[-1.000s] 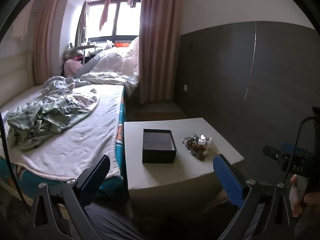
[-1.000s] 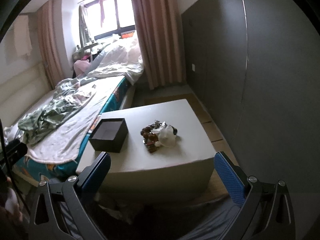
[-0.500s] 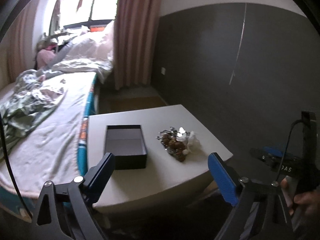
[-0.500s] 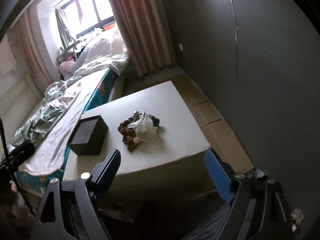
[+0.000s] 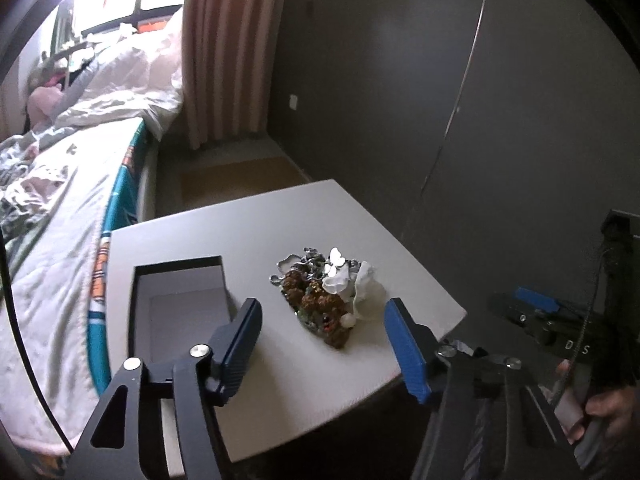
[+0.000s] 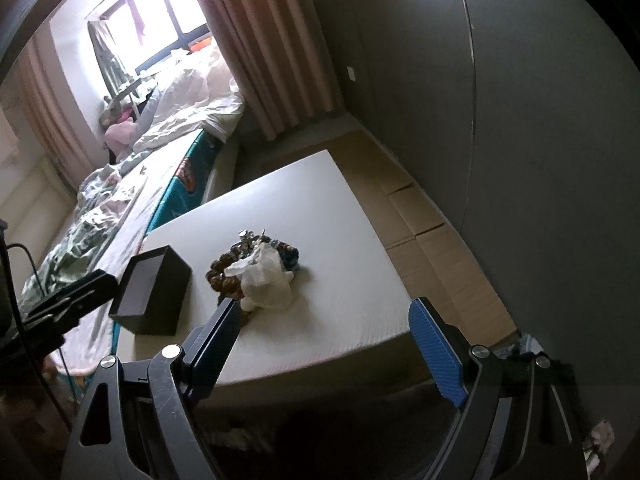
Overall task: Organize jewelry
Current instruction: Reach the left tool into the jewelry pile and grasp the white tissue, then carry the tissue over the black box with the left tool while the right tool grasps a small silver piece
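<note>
Compared with the earlier views, the white table [image 5: 280, 216] now fills more of both frames, and each gripper stands lower and closer over its near edge. Bed [image 5: 60, 208] lies along the table's left side; grey wall [image 5: 480, 100] rises to the right, with a strip of floor [image 6: 440, 232] between wall and table. Left gripper [image 5: 324, 332], fingers spread and holding nothing, hovers above the near part of the table; the jewelry pile [image 5: 324, 292] sits just ahead between its fingers, and the open black box [image 5: 180, 300] is ahead-left, partly behind the left finger. Right gripper [image 6: 328, 340], likewise released and empty, has the pile [image 6: 256, 272] ahead-left and the box [image 6: 152, 292] farther left. Bare tabletop extends ahead-right of both grippers to the far and right edges.
</note>
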The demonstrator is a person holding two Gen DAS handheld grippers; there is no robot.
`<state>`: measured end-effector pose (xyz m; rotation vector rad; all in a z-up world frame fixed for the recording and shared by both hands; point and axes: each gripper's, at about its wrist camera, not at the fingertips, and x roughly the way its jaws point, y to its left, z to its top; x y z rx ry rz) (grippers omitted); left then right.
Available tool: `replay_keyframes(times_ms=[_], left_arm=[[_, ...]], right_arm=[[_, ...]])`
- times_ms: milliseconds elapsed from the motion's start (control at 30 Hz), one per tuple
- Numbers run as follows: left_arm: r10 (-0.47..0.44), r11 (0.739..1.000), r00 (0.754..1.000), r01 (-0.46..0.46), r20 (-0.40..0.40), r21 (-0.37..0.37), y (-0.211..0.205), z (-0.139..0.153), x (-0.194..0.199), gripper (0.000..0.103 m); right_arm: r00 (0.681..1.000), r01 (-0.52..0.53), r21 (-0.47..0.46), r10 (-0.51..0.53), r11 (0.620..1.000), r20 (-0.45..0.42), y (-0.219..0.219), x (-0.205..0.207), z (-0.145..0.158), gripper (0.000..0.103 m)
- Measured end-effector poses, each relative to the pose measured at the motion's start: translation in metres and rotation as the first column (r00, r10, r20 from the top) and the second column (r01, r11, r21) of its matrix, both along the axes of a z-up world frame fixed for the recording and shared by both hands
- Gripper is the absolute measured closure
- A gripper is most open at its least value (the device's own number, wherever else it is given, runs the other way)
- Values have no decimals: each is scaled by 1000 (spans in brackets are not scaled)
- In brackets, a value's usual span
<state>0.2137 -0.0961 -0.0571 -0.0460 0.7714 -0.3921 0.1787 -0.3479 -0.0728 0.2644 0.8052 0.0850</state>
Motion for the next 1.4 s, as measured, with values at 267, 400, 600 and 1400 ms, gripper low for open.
replay_keyframes(times_ms=[267, 400, 600, 1400], left_arm=[[-68, 998, 994, 68, -82, 4, -21, -22, 47, 45], [-123, 992, 986, 122, -112, -12, -36, -30, 61, 45], [-201, 979, 968, 202, -151, -7, -64, -49, 78, 46], [-142, 990, 983, 143, -114, 3, -43, -39, 102, 103]], right_arm=[[999, 27, 6, -26, 1000, -37, -6, 23, -10, 17], [997, 54, 6, -53, 999, -60, -15, 29, -15, 17], [992, 99, -8, -99, 995, -81, -31, 31, -17, 17], [993, 21, 48, -15, 999, -113, -9, 65, -9, 17]])
